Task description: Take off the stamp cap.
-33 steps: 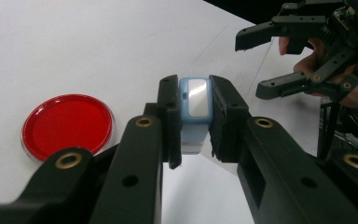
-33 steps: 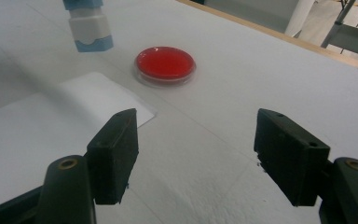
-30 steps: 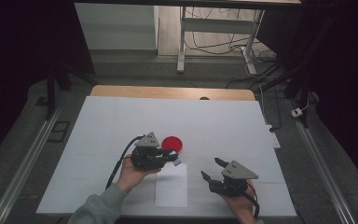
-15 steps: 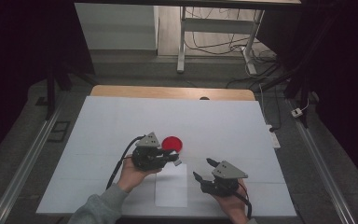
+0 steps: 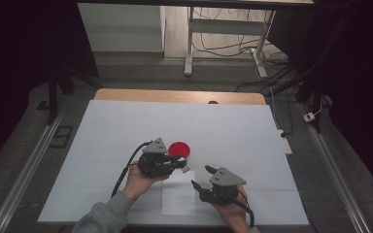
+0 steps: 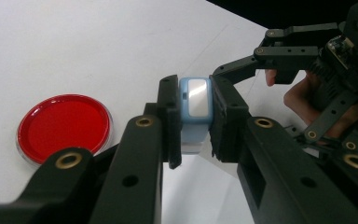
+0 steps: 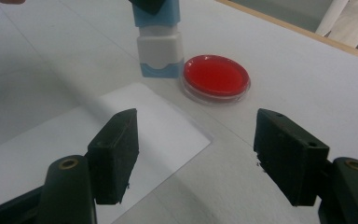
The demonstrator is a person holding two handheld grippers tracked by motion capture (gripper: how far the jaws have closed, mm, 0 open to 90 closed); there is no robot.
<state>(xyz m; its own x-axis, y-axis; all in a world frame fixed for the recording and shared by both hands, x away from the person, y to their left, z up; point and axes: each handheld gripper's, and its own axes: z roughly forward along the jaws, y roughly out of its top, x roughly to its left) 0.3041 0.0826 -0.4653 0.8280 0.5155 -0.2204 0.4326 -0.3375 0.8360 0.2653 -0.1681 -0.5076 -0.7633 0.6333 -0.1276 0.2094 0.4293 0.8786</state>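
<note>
Since a second ago the right gripper (image 5: 201,178) has slid leftward along the near edge of the table (image 5: 233,126), closing on the left one, which has kept its place. In the high view the right gripper sits nearest, at about five o'clock from the table's middle, its jaws spread wide with nothing between them; in its own view they frame the white paper sheet (image 7: 121,126) lying flat on the table. Just beyond, at about eleven o'clock from it, the left gripper (image 6: 195,122) is clenched on the blue top of a small blue-and-white stamp (image 6: 195,105), held upright. In the right gripper view the stamp's (image 7: 159,39) foot stands at the paper's far edge; whether it touches the surface cannot be told. Just beside the stamp, at about one o'clock from the left gripper (image 5: 183,165) in the high view, lies the red round dish (image 5: 179,149), flat on the table.
</note>
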